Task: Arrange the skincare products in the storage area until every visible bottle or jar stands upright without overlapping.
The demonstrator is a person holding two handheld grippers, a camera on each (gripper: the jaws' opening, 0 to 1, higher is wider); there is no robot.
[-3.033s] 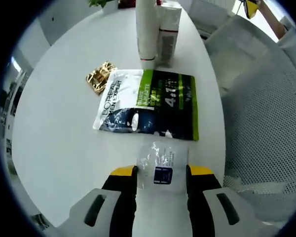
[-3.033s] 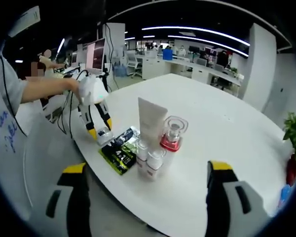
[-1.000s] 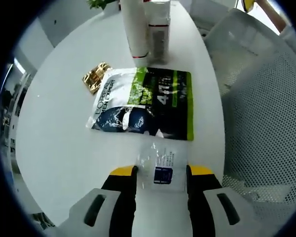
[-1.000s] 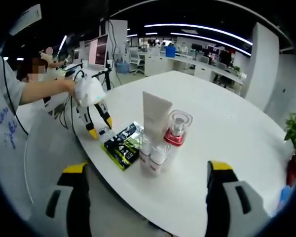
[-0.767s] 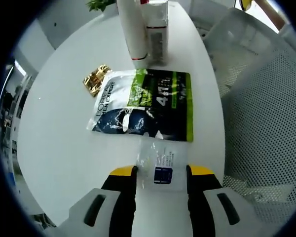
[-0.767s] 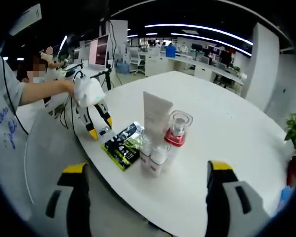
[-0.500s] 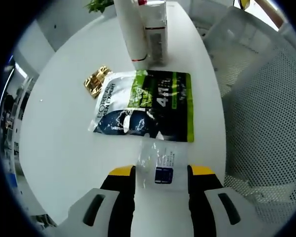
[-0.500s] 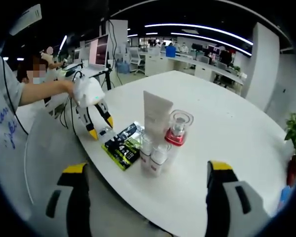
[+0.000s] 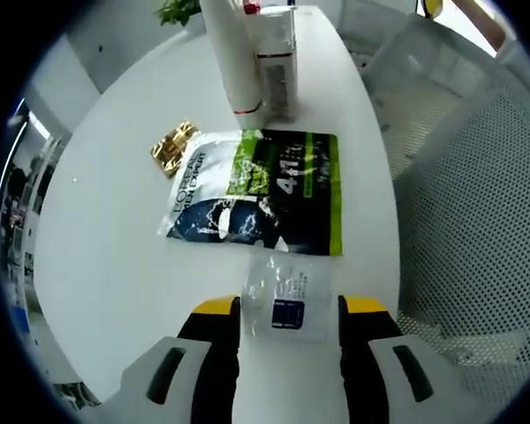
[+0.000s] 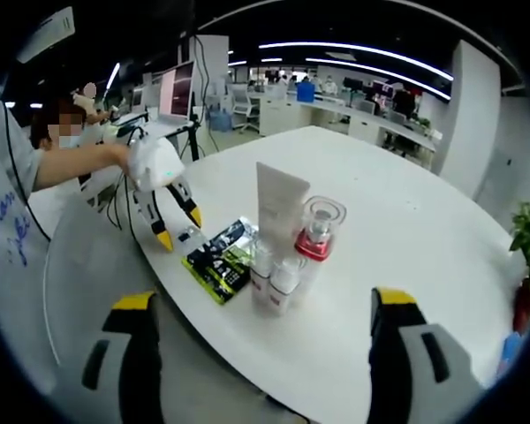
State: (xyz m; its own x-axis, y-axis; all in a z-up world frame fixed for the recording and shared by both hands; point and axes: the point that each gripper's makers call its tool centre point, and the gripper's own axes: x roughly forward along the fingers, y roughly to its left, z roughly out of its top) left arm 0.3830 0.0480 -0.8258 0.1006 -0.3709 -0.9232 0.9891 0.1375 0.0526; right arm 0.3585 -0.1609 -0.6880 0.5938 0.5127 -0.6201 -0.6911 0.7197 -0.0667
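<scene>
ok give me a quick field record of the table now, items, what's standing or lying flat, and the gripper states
surface: white round table
standing: white tube, clear jar with red base, two small white bottles, clustered together
lying flat: dark and green sachet, small clear sachet, gold foil item
left gripper: open, a jaw on either side of the small clear sachet at the table's edge
right gripper: open, holding nothing, back from the cluster
overlap: small clear sachet's far edge meets the dark and green sachet; overlap unclear
</scene>
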